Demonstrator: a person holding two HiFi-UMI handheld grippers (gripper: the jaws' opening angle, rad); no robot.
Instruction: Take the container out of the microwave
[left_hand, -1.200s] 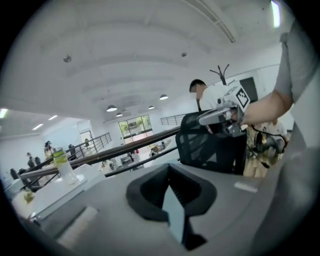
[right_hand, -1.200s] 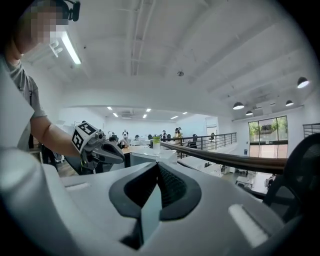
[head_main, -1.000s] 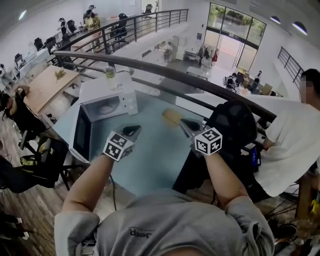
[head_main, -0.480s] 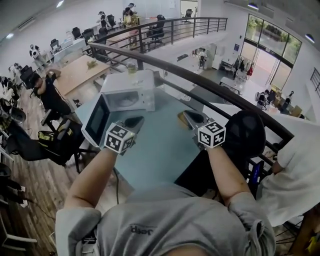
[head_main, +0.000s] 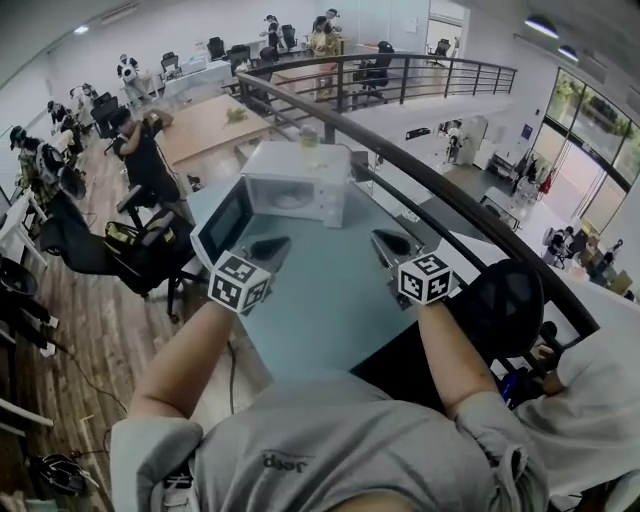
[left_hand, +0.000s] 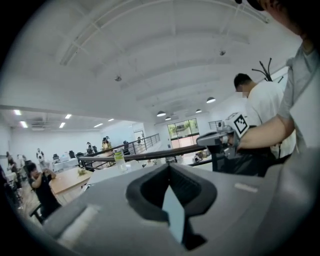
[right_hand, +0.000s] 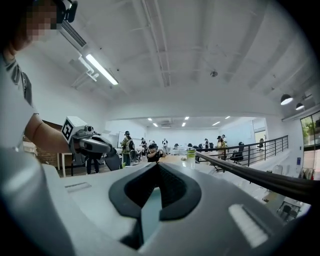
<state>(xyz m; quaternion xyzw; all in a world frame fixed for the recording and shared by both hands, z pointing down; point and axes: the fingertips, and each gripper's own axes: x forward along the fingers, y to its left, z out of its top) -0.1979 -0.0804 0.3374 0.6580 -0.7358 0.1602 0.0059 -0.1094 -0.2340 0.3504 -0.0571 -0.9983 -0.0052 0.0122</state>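
Head view: wood-plank floor (head_main: 90, 330) at left, open-plan office beyond. Smooth pale-blue table (head_main: 320, 310) carries boxy white microwave (head_main: 330, 185) at far end, dark-glass door (head_main: 225, 220) swung open leftward. Container (head_main: 290, 198) only pale round shape in cavity. Left gripper (head_main: 270, 244) and right gripper (head_main: 386, 240) hover above tabletop, jaws pressed together, empty. Curved dark metal railing (head_main: 450, 192) at right.

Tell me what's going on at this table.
A person holds a gripper in each hand over a pale blue table. The left gripper and the right gripper both point toward a white microwave at the table's far end, whose door stands open. Both grippers' jaws are shut with nothing between them, and neither has reached the microwave yet. Something pale and round, likely the container, sits inside.
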